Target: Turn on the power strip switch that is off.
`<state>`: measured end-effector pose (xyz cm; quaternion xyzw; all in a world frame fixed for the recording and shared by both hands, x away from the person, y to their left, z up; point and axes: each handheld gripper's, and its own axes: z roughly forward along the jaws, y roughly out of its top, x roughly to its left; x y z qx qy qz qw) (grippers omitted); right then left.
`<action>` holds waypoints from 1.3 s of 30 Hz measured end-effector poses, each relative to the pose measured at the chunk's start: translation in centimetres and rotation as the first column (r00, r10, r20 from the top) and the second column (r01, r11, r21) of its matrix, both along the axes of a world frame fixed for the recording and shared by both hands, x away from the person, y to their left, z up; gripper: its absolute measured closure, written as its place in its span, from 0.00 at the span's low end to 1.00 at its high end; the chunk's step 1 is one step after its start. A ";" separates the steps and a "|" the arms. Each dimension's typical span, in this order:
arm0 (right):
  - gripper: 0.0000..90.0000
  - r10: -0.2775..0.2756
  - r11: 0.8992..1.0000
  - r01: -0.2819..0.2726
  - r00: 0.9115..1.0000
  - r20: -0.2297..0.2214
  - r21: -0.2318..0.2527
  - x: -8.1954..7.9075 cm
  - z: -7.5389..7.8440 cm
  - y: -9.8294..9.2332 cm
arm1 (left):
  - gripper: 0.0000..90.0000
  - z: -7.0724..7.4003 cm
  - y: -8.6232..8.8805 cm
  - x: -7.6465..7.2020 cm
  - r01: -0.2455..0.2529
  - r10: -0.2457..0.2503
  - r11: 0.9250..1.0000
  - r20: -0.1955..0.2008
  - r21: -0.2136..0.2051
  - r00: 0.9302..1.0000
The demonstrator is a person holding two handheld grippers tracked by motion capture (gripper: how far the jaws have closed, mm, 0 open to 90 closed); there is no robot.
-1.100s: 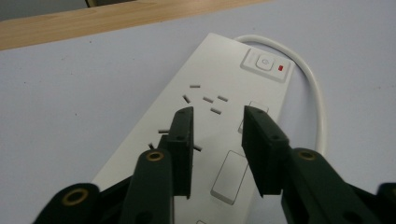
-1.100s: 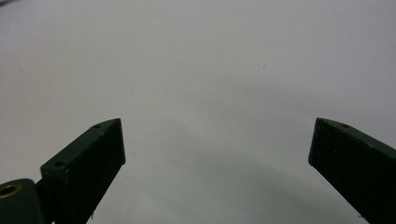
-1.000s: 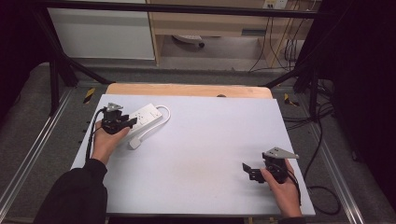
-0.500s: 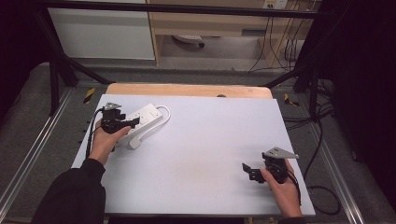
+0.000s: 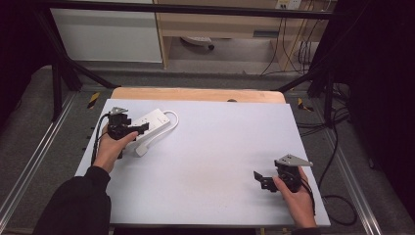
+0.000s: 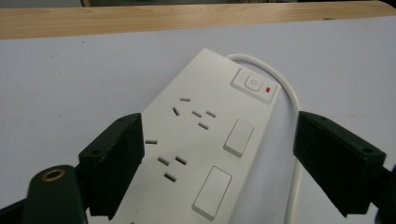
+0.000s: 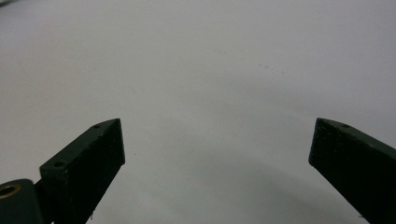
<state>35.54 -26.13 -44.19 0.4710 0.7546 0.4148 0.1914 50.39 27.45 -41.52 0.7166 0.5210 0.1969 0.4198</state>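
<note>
While spread wide, left gripper (image 6: 217,158) jaws straddle the power strip (image 6: 205,140).

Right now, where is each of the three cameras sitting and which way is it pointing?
High view: fixed above the person's side, facing forward and down on the white table; both forearms show, with the left gripper and right gripper.
Left gripper view: rides the left gripper, looking along its open jaws at the white power strip and its cord.
Right gripper view: rides the right gripper, open jaws over bare tabletop.
Shared: the high and left gripper views both show the power strip.
</note>
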 end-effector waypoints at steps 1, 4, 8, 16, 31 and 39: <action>0.04 0.001 1.000 -0.001 1.000 0.000 -0.002 0.0 0.0 0.0 | 0.16 0.0 0.0 0.0 -0.001 0.001 1.000 0.002 0.007 1.000; 0.04 0.000 1.000 0.000 1.000 0.000 0.000 0.0 0.0 0.0 | 0.15 0.0 -0.1 0.0 -0.005 0.005 1.000 0.006 0.018 1.000; 0.04 0.000 1.000 0.000 1.000 0.002 -0.003 0.0 0.0 0.0 | 0.15 0.1 -0.1 0.0 -0.013 0.013 1.000 0.011 0.017 1.000; 0.04 0.001 1.000 -0.001 1.000 0.009 0.000 0.0 0.1 0.0 | 0.15 0.7 -0.3 -0.5 -0.018 0.018 1.000 0.023 0.004 1.000; 0.03 0.008 1.000 -0.008 1.000 0.008 -0.005 -0.1 0.2 0.2 | 0.09 2.4 -1.0 -2.3 0.032 -0.032 0.999 0.030 -0.020 0.999; 0.03 0.014 1.000 -0.014 1.000 0.011 -0.012 -0.2 0.2 0.3 | 0.09 2.8 -0.9 -3.5 0.048 -0.047 0.998 0.045 -0.040 0.998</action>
